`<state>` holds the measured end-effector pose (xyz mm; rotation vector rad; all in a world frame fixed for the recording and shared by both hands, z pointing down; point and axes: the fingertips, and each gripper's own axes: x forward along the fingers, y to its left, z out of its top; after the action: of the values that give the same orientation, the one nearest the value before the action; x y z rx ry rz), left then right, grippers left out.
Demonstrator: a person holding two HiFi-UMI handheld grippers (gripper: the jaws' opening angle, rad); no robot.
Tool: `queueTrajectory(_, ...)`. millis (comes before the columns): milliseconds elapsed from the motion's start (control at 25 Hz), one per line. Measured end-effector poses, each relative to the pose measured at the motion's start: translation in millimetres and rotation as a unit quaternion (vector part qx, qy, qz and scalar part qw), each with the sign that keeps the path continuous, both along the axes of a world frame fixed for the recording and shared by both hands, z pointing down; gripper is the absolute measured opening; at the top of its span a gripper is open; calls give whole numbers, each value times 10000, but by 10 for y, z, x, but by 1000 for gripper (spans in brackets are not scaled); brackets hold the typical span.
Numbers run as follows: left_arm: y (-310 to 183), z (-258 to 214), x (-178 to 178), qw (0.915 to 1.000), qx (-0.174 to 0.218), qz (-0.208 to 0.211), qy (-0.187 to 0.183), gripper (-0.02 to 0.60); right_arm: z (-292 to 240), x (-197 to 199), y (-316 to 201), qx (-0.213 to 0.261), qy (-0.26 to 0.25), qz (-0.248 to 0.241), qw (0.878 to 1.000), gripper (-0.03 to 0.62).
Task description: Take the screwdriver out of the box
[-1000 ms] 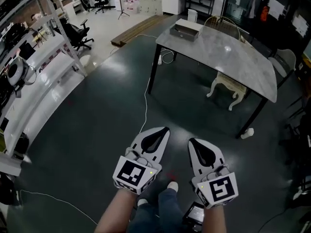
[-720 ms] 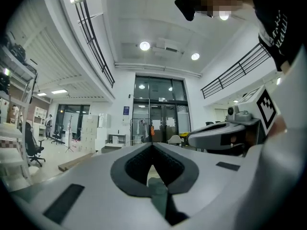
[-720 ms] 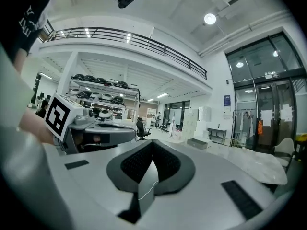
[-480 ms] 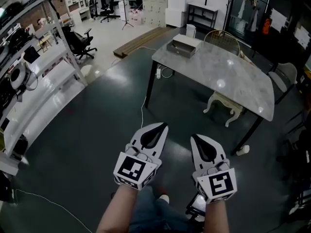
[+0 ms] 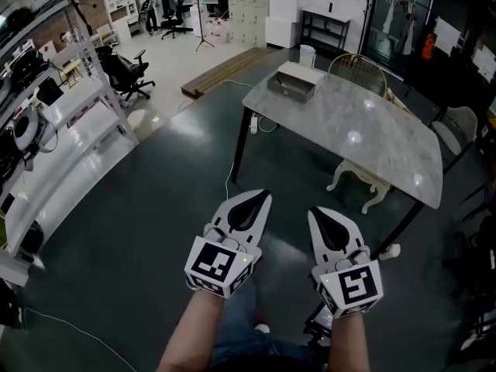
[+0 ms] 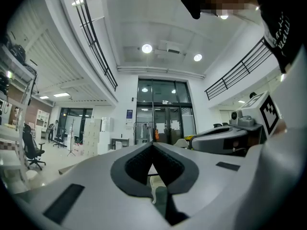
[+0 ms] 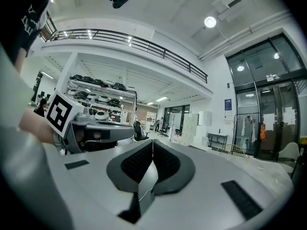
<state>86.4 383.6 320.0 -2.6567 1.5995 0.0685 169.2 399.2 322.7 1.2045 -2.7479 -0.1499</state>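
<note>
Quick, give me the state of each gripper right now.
Left gripper: closed, jaws together, holding nothing.
Right gripper: closed, jaws together, holding nothing.

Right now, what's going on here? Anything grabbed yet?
Nothing is grabbed yet. A person stands on the dark floor, short of the marble table, and holds both grippers out level in front. The left gripper and the right gripper are both shut with nothing between the jaws. The box sits untouched on the table's far corner, and what is inside it can't be seen from here.
</note>
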Motion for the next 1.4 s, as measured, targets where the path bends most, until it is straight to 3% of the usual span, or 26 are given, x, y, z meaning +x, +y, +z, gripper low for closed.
queueTrajectory(320,-1074,-56,-576,9999,15,37,92,12,-84,-464,-1058,-26,52,159,9999,26)
queueTrajectory(720,-2526,-179,-1177,9984,57,554,140,12,-182,-1124,-2511,-19,-25,302,9995,26)
queueTrajectory(960,-2953,-101,-1454,9983,-115,527,233,12,-70,-1283,-2921,-292,-145,447,9985,26)
queueTrajectory(1400,-3631,160,-1575,9980,-332,502,218,12,62,-1301,-3663,-347,-166,589,9975,26)
